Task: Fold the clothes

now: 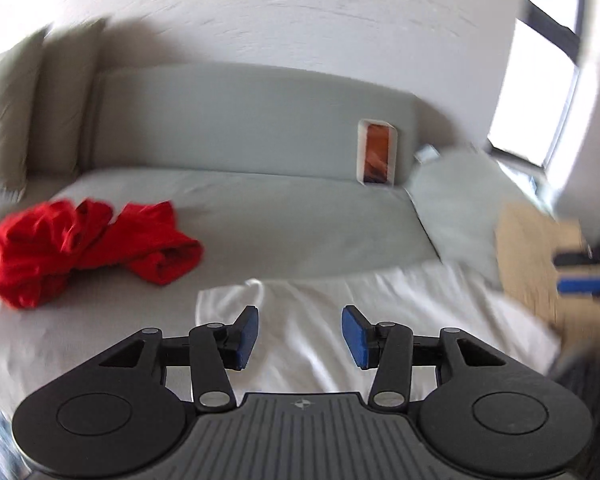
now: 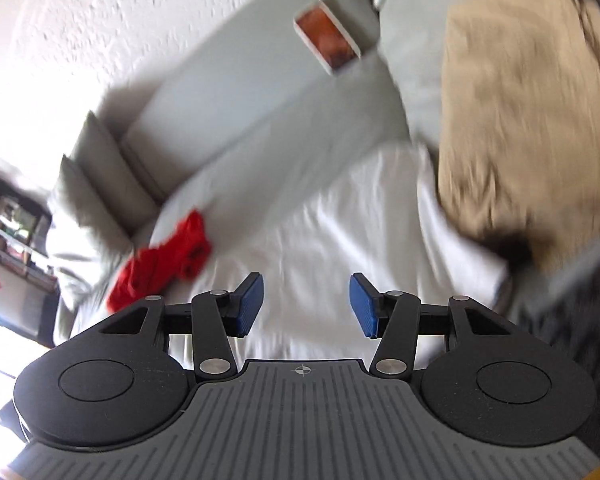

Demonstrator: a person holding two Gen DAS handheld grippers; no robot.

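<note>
A white garment [image 1: 320, 304] lies flat on the grey sofa seat [image 1: 260, 216], and shows again below the right wrist camera [image 2: 332, 232]. My left gripper [image 1: 299, 334] hangs above it, open, nothing between its blue pads. My right gripper [image 2: 307, 305] is also open and empty over the same white cloth; its blue pads [image 1: 580, 284] show at the right edge of the left wrist view. A crumpled red garment [image 1: 80, 248] sits on the seat to the left, also visible as the red garment [image 2: 164, 268] in the right wrist view. A tan garment [image 2: 520, 120] lies at the right end.
The sofa's grey backrest [image 1: 240, 120] runs along a white wall. A white-framed orange box [image 1: 376, 156] leans against it. Grey cushions [image 1: 40, 100] stand at the left end, a pale pillow [image 1: 452, 200] at the right. A bright window [image 1: 540, 100] is at far right. Both views are motion-blurred.
</note>
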